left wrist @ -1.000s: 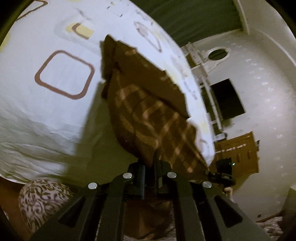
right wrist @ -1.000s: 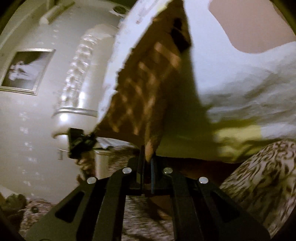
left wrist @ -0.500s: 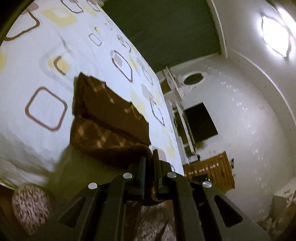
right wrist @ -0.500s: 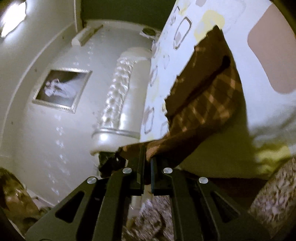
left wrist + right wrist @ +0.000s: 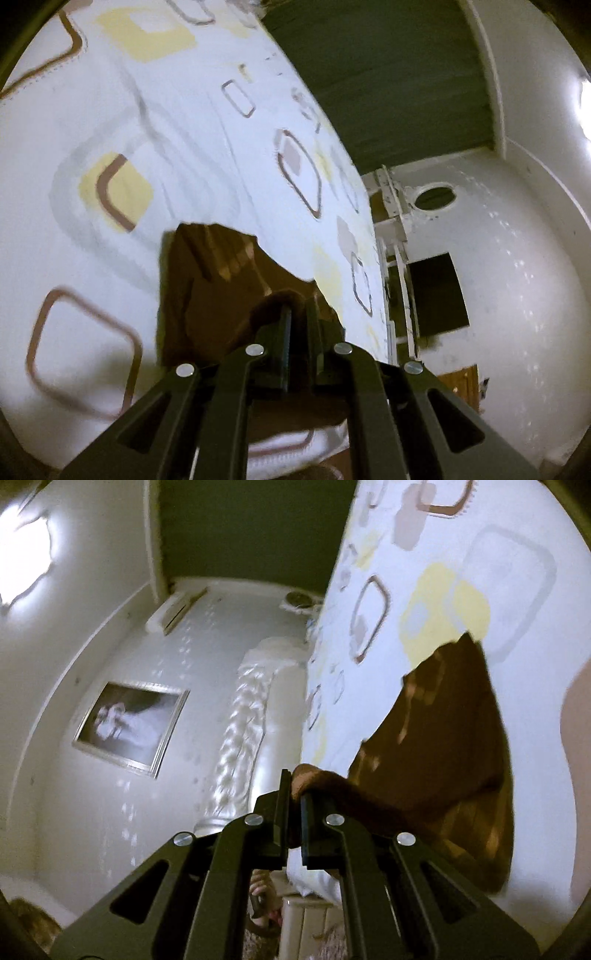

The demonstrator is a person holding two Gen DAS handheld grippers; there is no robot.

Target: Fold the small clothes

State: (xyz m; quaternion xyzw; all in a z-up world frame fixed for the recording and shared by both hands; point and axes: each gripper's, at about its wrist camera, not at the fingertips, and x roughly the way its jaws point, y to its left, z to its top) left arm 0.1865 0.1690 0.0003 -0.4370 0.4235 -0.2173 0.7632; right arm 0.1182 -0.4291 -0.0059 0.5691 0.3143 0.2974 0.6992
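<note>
In your left wrist view, your left hand-held gripper (image 5: 297, 317) is clenched on a bunched edge of the brown checked cloth (image 5: 218, 291), which pokes up between the two fingers. The rest of the cloth lies just ahead of the fingers on the bed (image 5: 177, 155), over a white sheet printed with brown and yellow rounded squares. Past the bed's far edge you can see a white wall with a dark rectangle (image 5: 437, 291) and a round opening (image 5: 434, 195). In your right wrist view, your right hand-held gripper (image 5: 293, 794) is likewise clamped on a fold of the cloth (image 5: 443, 746), which runs from the fingers off to the right and lies on the sheet. To the left of the bed (image 5: 424, 602) stand a white tufted headboard (image 5: 251, 709) and a framed picture (image 5: 131, 723) on the wall.
</note>
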